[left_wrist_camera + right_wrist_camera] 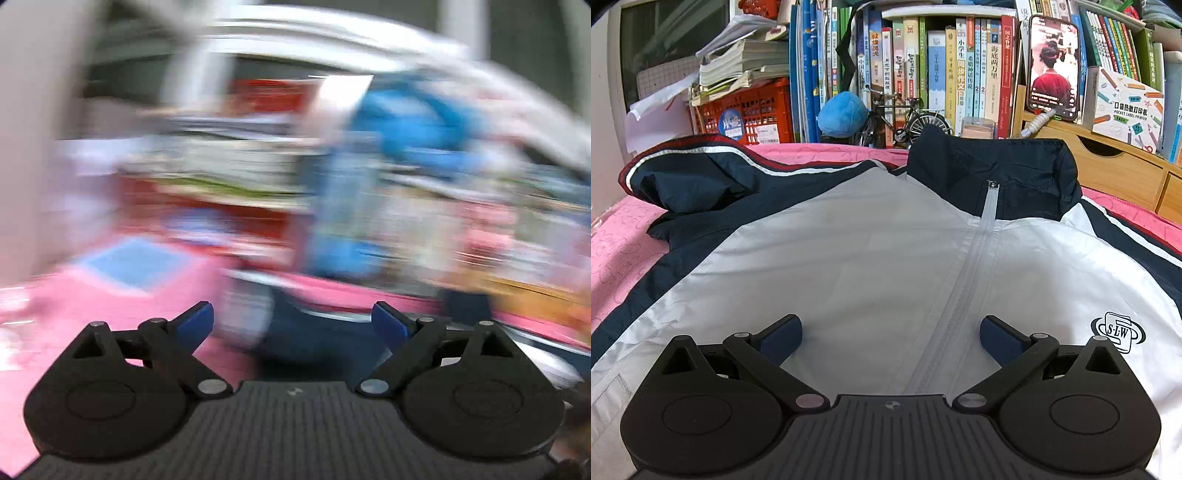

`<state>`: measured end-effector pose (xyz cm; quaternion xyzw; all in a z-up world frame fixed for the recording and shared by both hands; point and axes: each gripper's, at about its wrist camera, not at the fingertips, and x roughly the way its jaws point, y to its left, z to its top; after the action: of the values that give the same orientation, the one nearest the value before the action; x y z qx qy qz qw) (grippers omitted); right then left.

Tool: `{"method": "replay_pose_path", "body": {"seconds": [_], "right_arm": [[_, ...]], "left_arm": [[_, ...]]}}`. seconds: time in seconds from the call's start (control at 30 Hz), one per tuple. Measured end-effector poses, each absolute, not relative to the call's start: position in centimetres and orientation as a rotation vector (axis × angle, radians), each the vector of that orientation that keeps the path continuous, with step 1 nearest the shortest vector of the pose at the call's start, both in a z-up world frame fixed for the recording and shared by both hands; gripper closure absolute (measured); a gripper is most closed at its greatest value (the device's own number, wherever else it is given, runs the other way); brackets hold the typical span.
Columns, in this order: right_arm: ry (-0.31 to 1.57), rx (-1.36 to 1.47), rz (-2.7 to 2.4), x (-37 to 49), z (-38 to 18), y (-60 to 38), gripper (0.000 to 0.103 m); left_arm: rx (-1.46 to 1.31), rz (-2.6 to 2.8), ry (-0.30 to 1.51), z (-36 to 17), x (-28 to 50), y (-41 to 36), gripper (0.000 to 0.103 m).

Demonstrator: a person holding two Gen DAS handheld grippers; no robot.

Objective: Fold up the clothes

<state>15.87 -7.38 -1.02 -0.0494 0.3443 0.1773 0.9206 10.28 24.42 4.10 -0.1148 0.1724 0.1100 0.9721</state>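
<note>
White-and-navy jacket (pixel 871 236) flat on pink cover (pixel 617 251); right hand-held gripper (pixel 891 338) agape above it; left hand-held gripper (pixel 293 325) agape, empty

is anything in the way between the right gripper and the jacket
Nothing visible. The right gripper is open just above the jacket, over its white front beside the zipper, with nothing between its fingers. Books and clutter stand behind the collar, out of the way.

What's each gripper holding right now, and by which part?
Nothing. The left gripper is open with no cloth between its pads, though that view is blurred. The right gripper is open above the jacket, gripping none of it.
</note>
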Motion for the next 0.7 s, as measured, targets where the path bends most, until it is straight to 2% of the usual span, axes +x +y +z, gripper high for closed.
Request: {"method": "replay_pose_path", "body": {"seconds": [0.17,0.27,0.3,0.47,0.6,0.7], "right_arm": [[0.708,-0.102,0.364,15.8,-1.1,-7.3,0.000],[0.708,-0.102,0.364,15.8,-1.1,-7.3,0.000],[0.708,-0.102,0.364,15.8,-1.1,-7.4,0.000],[0.706,-0.102,0.363,15.8,-1.0,-7.4,0.000],[0.695,-0.091,0.372,15.7,-0.8,-7.5,0.000],[0.648,-0.079,0.400,15.3,-0.1,-7.5,0.000]], "left_arm": [[-0.346,0.216,0.589,1.4,18.2,27.8,0.007],[-0.385,0.113,0.652,1.1,21.1,25.6,0.012],[-0.374,0.026,0.632,1.9,21.4,24.0,0.015],[-0.392,-0.561,0.577,6.0,20.2,15.6,0.015],[-0.300,-0.656,0.462,8.7,15.9,13.3,0.003],[-0.257,-0.610,0.436,9.3,13.8,14.7,0.003]]}}
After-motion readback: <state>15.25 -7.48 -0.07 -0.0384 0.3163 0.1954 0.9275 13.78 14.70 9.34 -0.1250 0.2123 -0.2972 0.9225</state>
